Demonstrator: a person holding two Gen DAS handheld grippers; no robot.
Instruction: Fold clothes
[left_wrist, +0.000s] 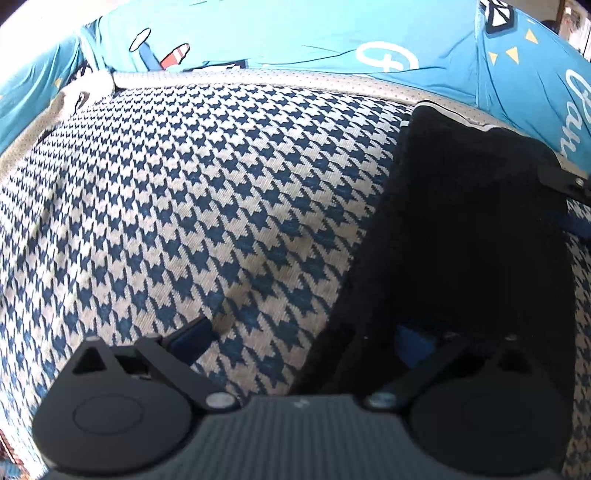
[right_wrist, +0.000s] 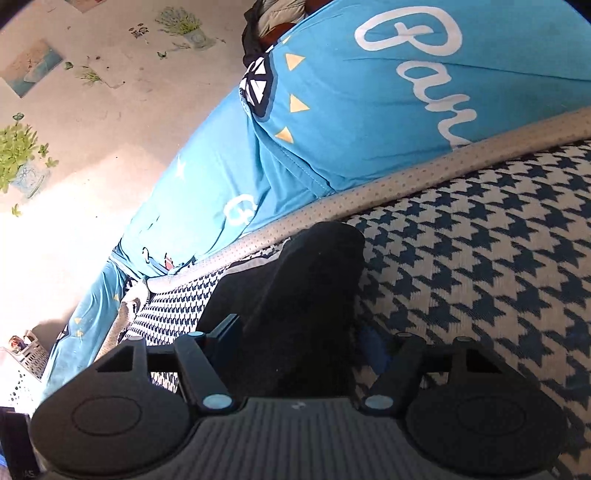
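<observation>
A black garment (left_wrist: 461, 221) lies on a navy-and-cream houndstooth cloth (left_wrist: 184, 203) with a beige dotted border (left_wrist: 258, 79). My left gripper (left_wrist: 303, 338) stands open low over the houndstooth cloth. Its left fingertip is on bare pattern, and the black garment's edge covers the right one. Part of the right gripper's dark frame shows at the far right edge of the left wrist view. In the right wrist view the black garment (right_wrist: 306, 288) rises as a thick fold between the fingers of my right gripper (right_wrist: 299, 338), which is shut on it, beside the houndstooth cloth (right_wrist: 480, 258).
A bright blue sheet (left_wrist: 295, 33) with white lettering and cartoon prints lies beyond the beige border, and continues as the blue sheet (right_wrist: 332, 110). A floor with plant prints (right_wrist: 92, 110) is at the left. A white perforated basket (right_wrist: 22, 369) stands lower left. Dark clothes (right_wrist: 273, 22) sit at the top.
</observation>
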